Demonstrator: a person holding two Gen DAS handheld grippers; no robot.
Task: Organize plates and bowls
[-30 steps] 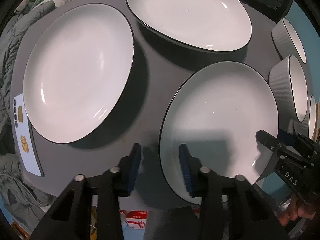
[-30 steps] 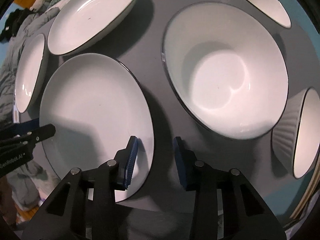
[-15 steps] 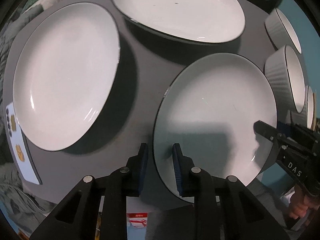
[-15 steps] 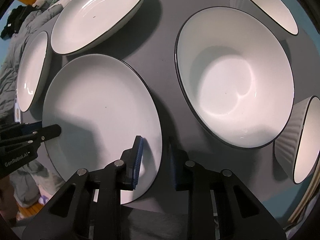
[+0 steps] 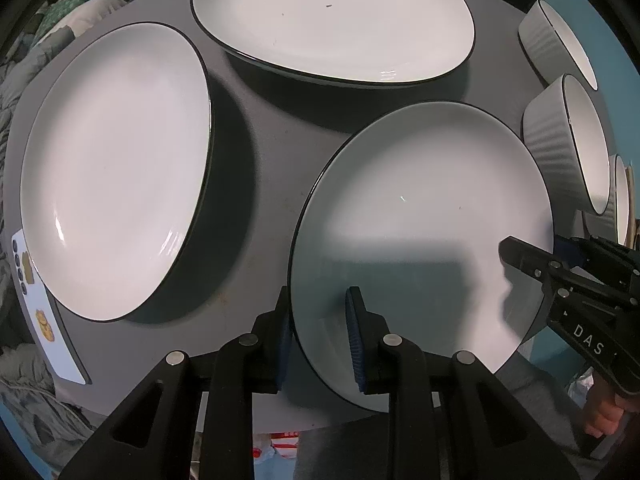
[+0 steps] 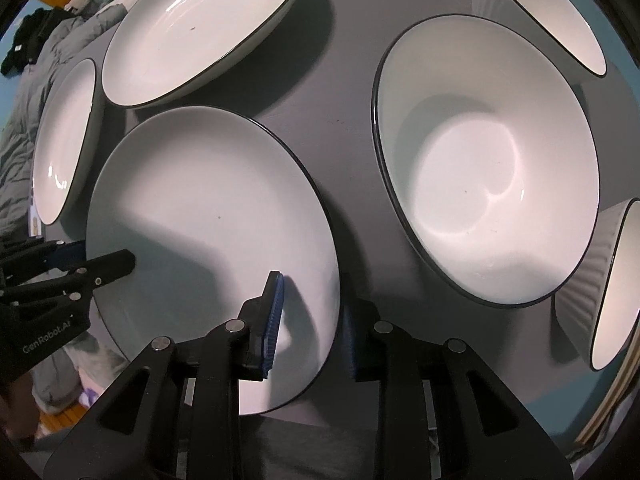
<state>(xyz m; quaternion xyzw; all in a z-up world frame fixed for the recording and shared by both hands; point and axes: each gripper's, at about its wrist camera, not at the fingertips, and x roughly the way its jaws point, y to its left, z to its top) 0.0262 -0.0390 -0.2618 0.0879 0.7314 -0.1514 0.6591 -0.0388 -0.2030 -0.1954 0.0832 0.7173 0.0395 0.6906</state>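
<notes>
A white plate with a thin black rim point(image 5: 420, 208) point(image 6: 208, 184) lies at the near edge of the round grey table point(image 5: 260, 128). My left gripper point(image 5: 318, 328) points down and is shut on the plate's left rim, one blue pad outside and one inside. My right gripper point(image 6: 312, 328) is shut on the opposite rim in the same way. Each gripper shows in the other's view, the right gripper point(image 5: 520, 256) and the left gripper point(image 6: 116, 260). Two more white plates point(image 5: 116, 168) point(image 5: 332, 20) lie left and beyond.
A deep white bowl point(image 6: 488, 160) sits right of the held plate, with ribbed bowls point(image 6: 536, 12) point(image 6: 612, 280) behind and beside it. A white card point(image 5: 36, 312) lies at the table's left edge. Bedding and clothes surround the table.
Both pairs of jaws have narrowed and now straddle the near plate's rim. The left gripper shifted right onto the left rim; the plate looks larger in both views.
</notes>
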